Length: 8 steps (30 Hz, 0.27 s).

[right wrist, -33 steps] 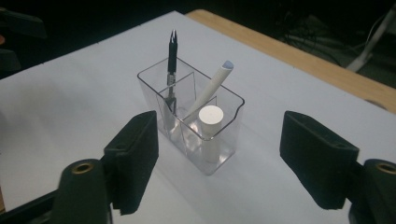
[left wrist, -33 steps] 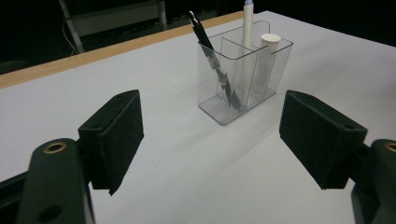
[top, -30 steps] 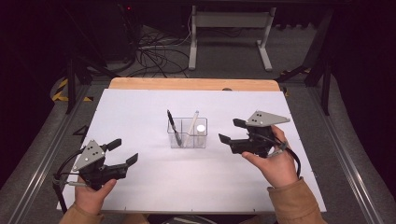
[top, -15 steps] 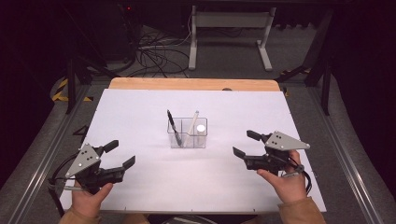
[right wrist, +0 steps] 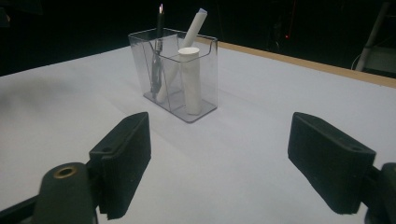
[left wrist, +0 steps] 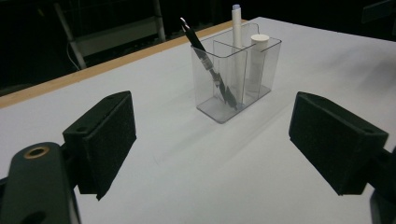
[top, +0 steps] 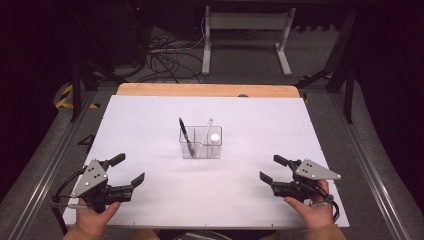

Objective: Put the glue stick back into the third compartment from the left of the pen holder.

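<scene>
Behind the clear holder [top: 201,148]'s wall, pen [top: 185,137] tip blurs.

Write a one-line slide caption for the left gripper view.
Open fingers frame a clear divided holder on the white table, holding a black pen and two white sticks.

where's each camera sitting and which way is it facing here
High view: above the person's edge of the white table, facing forward and down; shows both hands, the left tongs and right tongs.
Left gripper view: rides the left tongs, low over the table, facing the clear organizer; its two black jaws stand wide apart.
Right gripper view: rides the right tongs, facing the organizer from the other side; jaws apart.
Shared: every view shows the organizer with the black pen and white tube.
</scene>
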Tool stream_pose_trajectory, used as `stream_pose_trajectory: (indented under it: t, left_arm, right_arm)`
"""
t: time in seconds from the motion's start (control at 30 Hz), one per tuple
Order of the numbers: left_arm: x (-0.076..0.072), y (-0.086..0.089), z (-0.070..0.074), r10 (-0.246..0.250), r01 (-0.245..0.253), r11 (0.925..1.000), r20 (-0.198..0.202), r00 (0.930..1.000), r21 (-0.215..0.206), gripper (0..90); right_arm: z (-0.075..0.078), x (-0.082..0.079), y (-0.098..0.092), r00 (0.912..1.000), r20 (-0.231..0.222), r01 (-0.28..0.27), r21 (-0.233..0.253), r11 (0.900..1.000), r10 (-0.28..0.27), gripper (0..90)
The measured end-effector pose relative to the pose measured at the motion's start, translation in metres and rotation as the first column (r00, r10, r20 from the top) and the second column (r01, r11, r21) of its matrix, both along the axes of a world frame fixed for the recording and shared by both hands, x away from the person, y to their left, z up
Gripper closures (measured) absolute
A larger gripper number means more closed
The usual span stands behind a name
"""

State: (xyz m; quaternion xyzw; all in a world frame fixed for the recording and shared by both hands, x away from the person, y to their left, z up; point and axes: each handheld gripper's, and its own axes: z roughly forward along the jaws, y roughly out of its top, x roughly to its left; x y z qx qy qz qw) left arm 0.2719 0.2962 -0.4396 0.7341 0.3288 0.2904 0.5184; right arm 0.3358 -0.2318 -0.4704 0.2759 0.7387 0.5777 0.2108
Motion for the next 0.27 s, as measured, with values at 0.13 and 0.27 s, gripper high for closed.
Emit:
stream_pose_trajectory:
  t: [0.13,0.27]
  left_arm:
    - [0.0008,0.0017,-0.0029,-0.006,0.006,0.9999,0.001,1.0000,-0.010,14.8]
    - [0.0001,0.0022,-0.0044,-0.022,0.022,0.9997,0.021,0.9995,-0.014,12.2]
  right_arm:
    - [-0.0111,0.0011,-0.0035,0.9995,-0.013,0.027,-0.044,0.999,-0.027,21.6]
    - [-0.0117,0.0033,-0.0035,0.9987,-0.012,0.048,-0.048,0.998,-0.049,21.1]
